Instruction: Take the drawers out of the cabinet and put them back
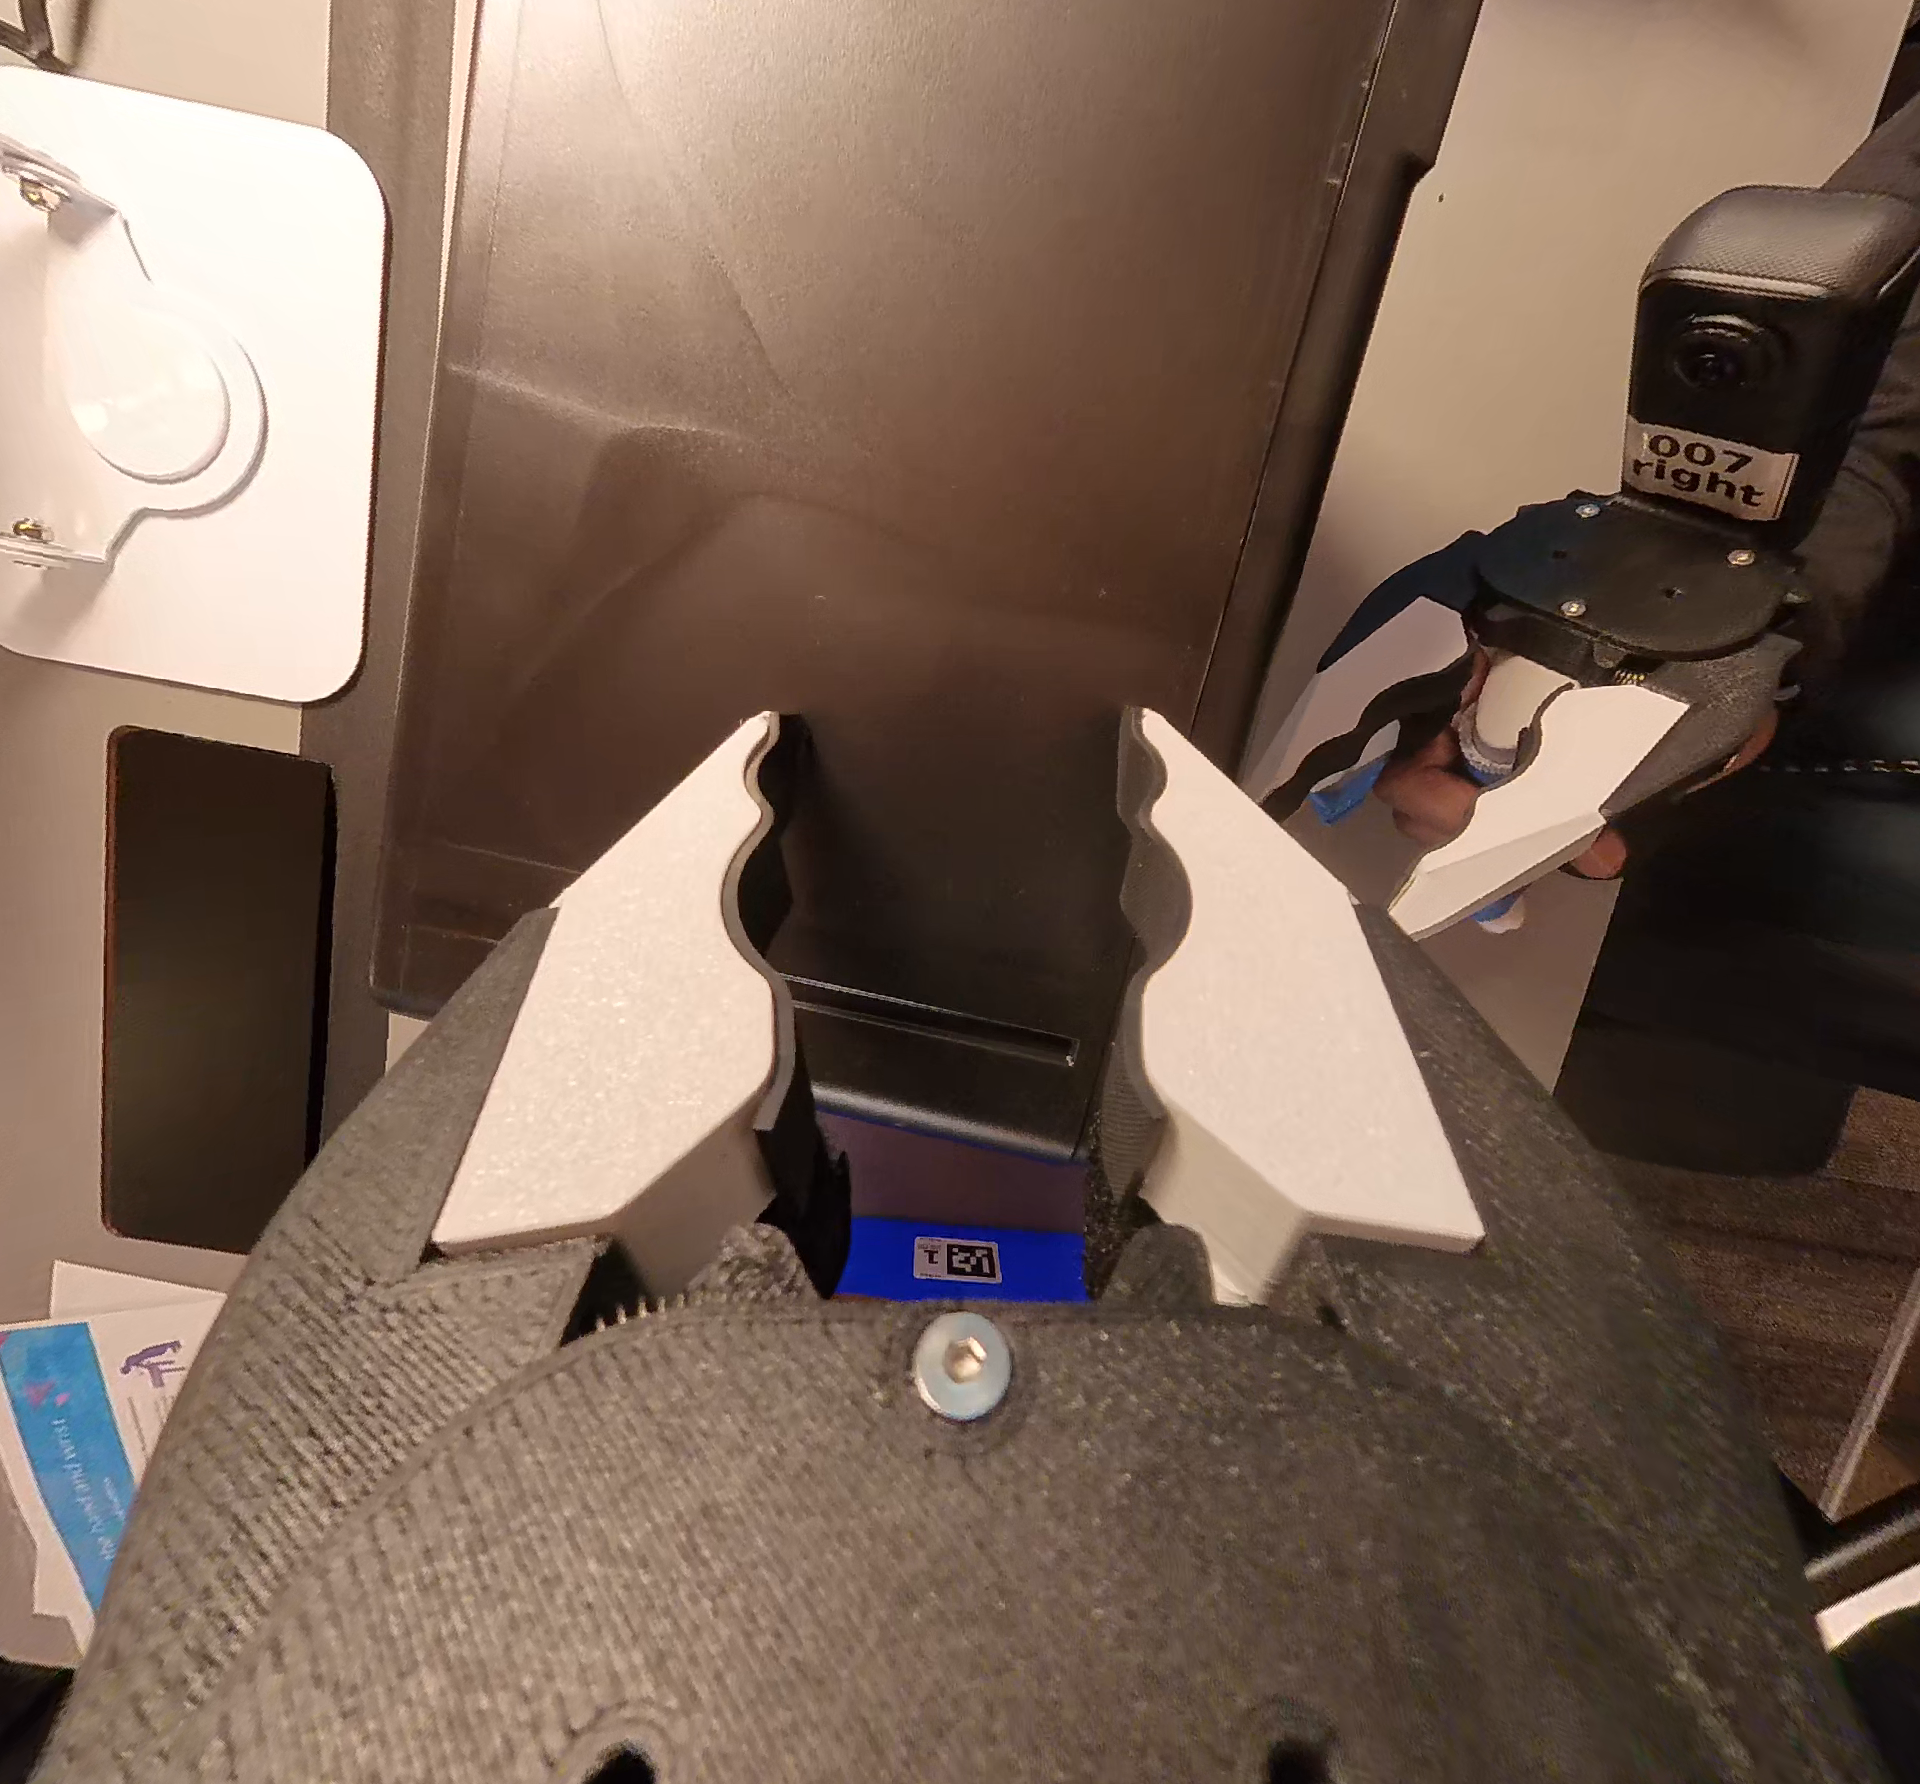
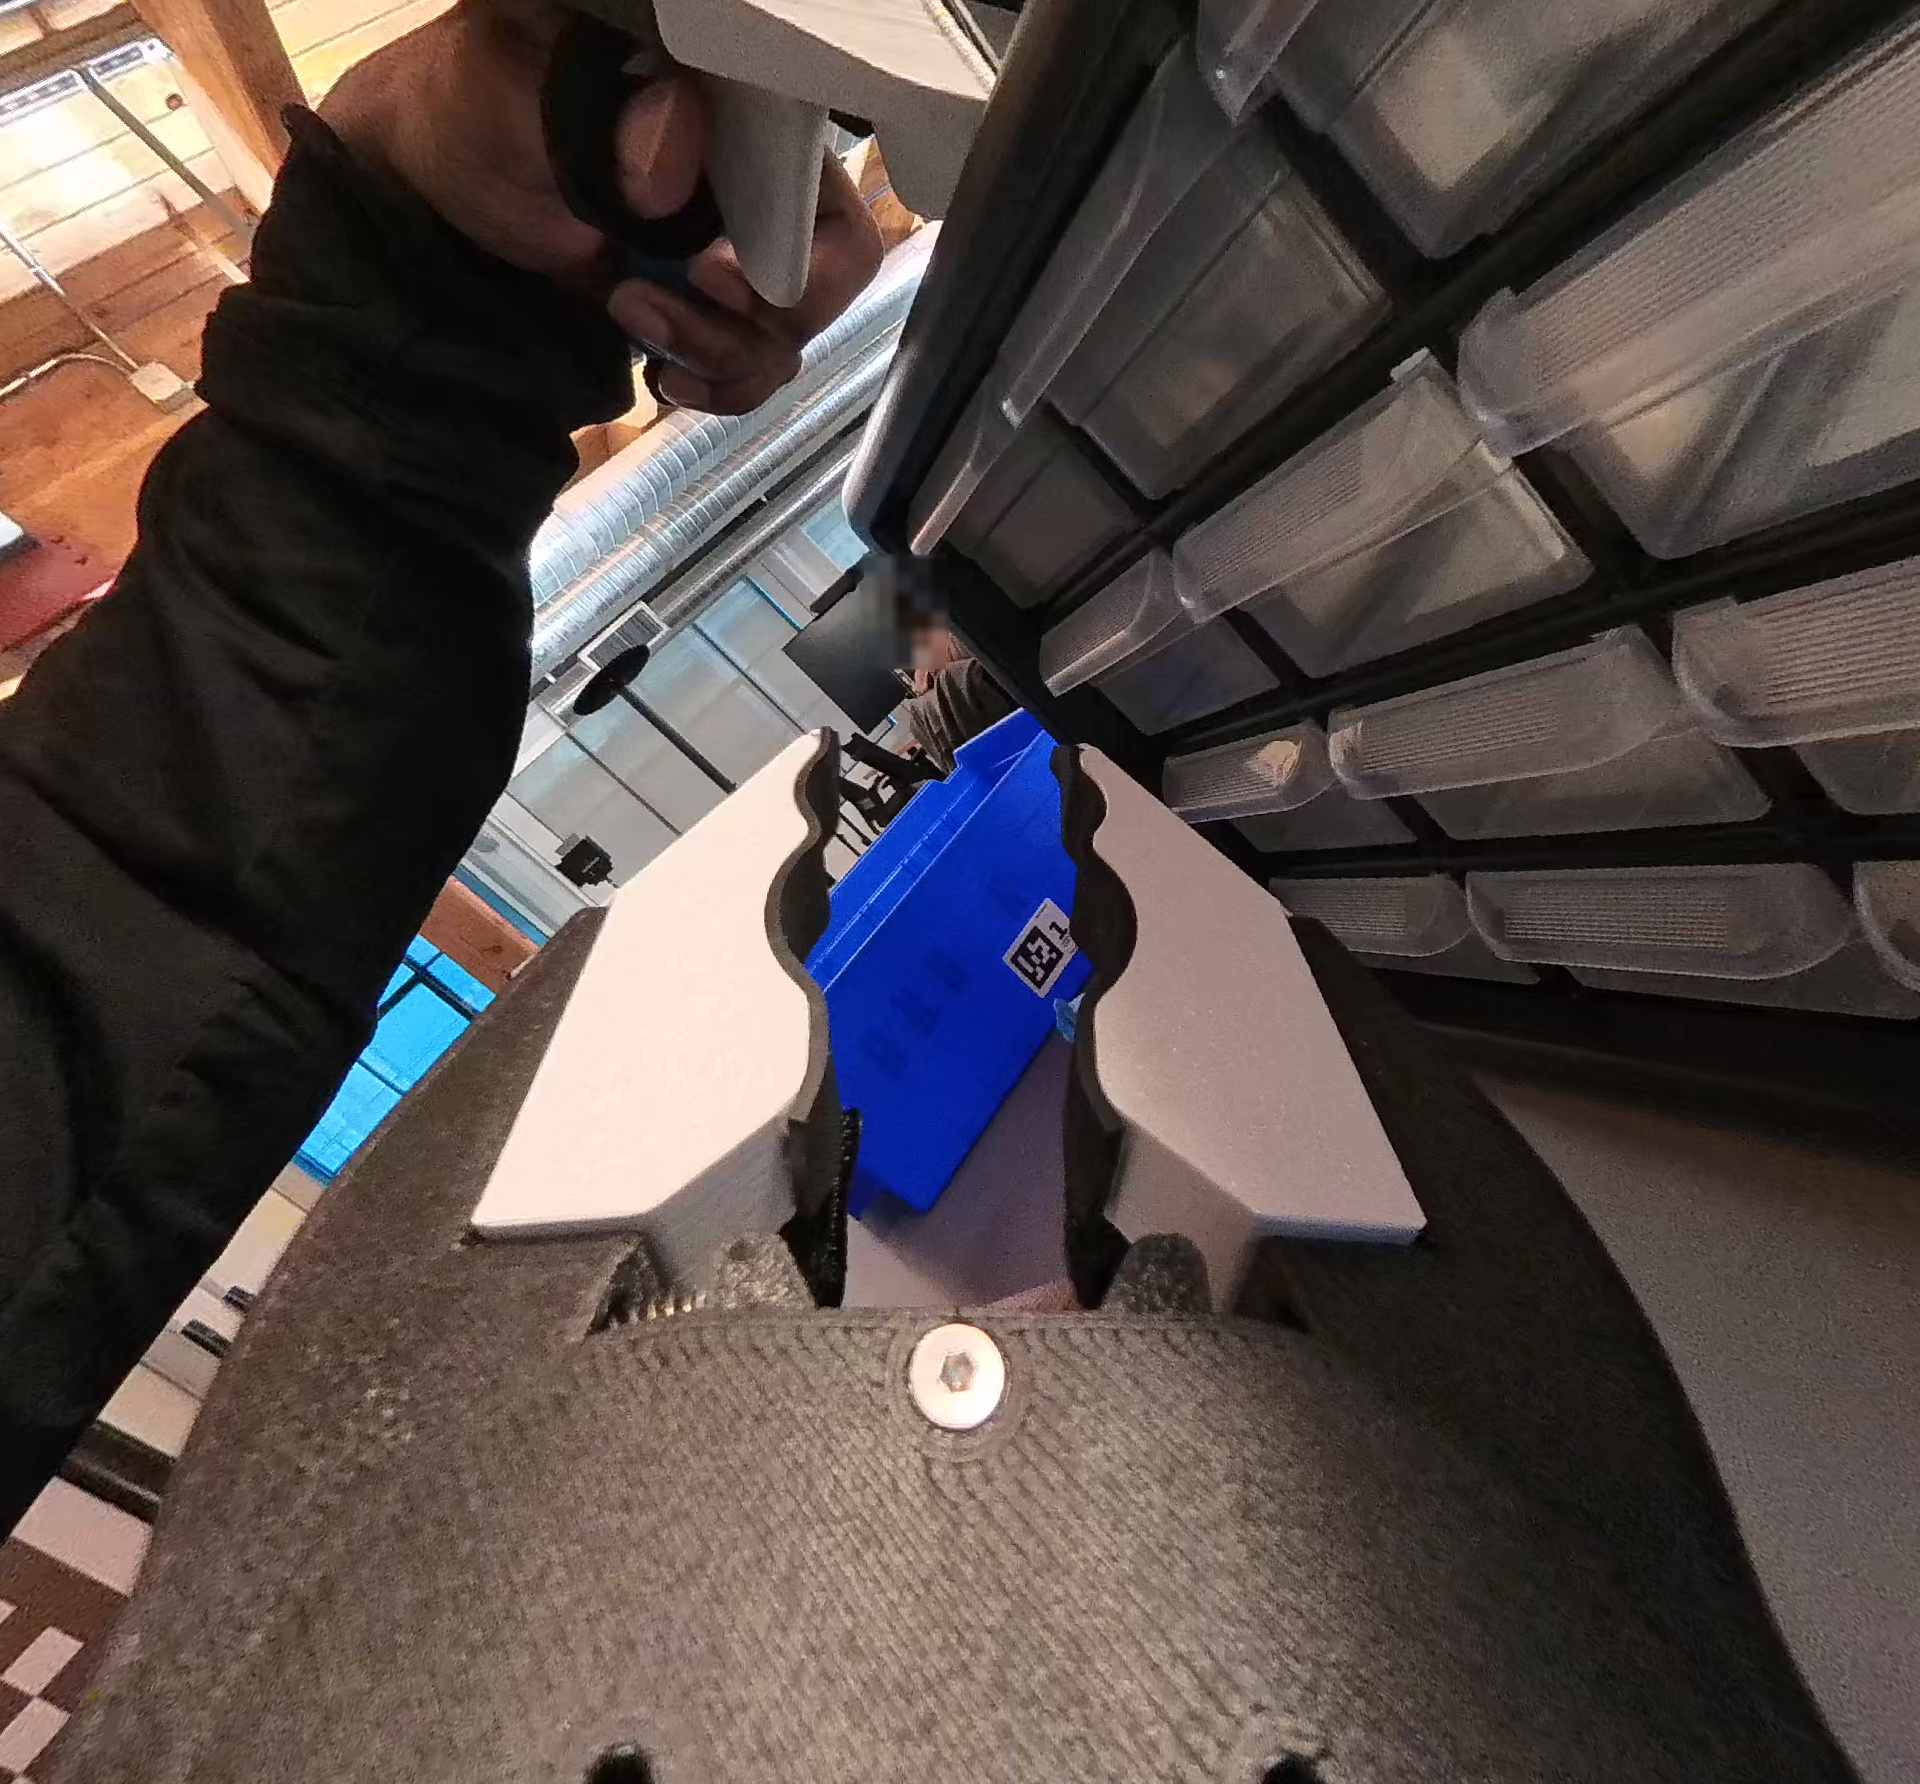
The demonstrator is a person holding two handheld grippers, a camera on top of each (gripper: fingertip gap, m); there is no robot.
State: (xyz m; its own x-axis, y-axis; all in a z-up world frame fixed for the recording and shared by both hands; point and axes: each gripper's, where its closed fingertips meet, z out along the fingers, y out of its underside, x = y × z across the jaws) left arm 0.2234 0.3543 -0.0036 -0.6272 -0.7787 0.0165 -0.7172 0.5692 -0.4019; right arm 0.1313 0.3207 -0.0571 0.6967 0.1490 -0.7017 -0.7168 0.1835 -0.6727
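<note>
Left gripper [image 1: 951,726]: white wedge fingers stand wide apart, nothing between them, hovering over the dark, smooth plastic top of the drawer cabinet [image 1: 883,332]. At 6 o'clock, low between the fingers, a bright blue plastic bin [image 1: 956,1256] with a small square code sticker.

Right gripper [image 2: 945,747]: fingers partly apart, gripping nothing; through the gap only the same blue bin [image 2: 935,986] shows, farther off. In the left view this gripper [image 1: 1382,778] hangs at 3 o'clock, beside the cabinet's edge, held by a gloved hand [image 1: 1455,778].

Cabinet front fills 1 to 3 o'clock in the right view: black frame, rows of small clear plastic drawers [image 2: 1382,529], all seated in their slots as far as visible.

At 11 o'clock, a hand [image 2: 582,165] in a black sleeve holds the left gripper's handle.

Surface: pale grey tabletop [image 1: 1382,384]; white rounded-square plate [image 1: 187,384] at 9 o'clock, papers [image 1: 83,1454] at 8.

Room: ribbed silver ducting [image 2: 707,456], wooden beams [image 2: 208,20], glass partitions, one person seated far off.
</note>
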